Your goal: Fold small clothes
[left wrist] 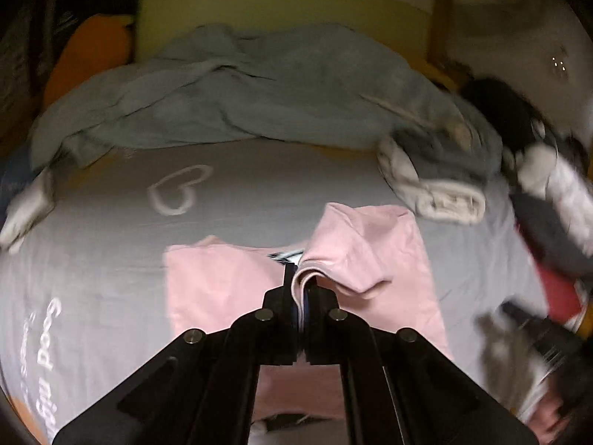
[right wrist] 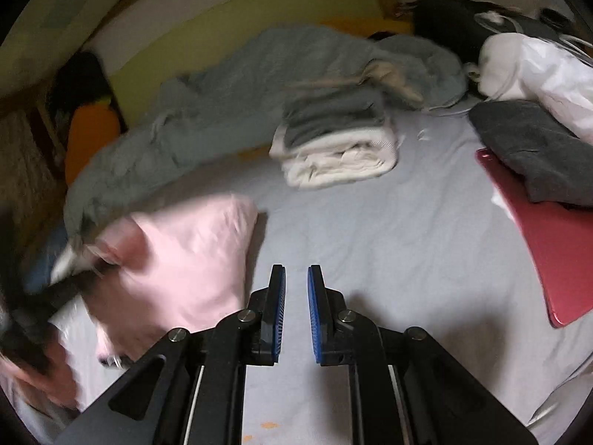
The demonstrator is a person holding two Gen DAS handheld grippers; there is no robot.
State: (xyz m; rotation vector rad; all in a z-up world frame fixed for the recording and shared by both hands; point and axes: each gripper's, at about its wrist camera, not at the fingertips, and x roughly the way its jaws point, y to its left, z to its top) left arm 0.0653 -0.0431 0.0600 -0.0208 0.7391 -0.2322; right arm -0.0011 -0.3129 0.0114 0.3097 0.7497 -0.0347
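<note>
I work over a bed (right wrist: 389, 222) spread with a smooth pale grey sheet; in the left view it bears a white outlined heart (left wrist: 179, 191) and white lettering (left wrist: 46, 348) near the edge. Behind it runs a yellow-green padded headboard (left wrist: 281, 11) beside a pale wall, and an orange cushion (right wrist: 90, 137) sits in the dim far corner. A rumpled grey-blue blanket (right wrist: 222, 111) lies heaped along the far side, soft and deeply creased. Just before it rests a neat stack of folded clothes (right wrist: 337, 141), grey ribbed knits on top of cream ones. To the right lie a flat, hard-edged red board (right wrist: 548, 252), a dark grey folded cloth (right wrist: 537, 148) resting partly on it, and a crinkled white garment (right wrist: 537, 66) beyond. The pink garment (left wrist: 370, 252), a thin matte cotton piece, lies on the sheet near my side, partly folded over itself. My left tongs (left wrist: 301, 289) are clenched on its doubled edge, the cloth pinched between the pads and lifted into a small ridge. My right tongs (right wrist: 296, 296) hover over bare sheet to the right of the pink piece, their blue-ribbed pads parted by a narrow gap with nothing between them.
</note>
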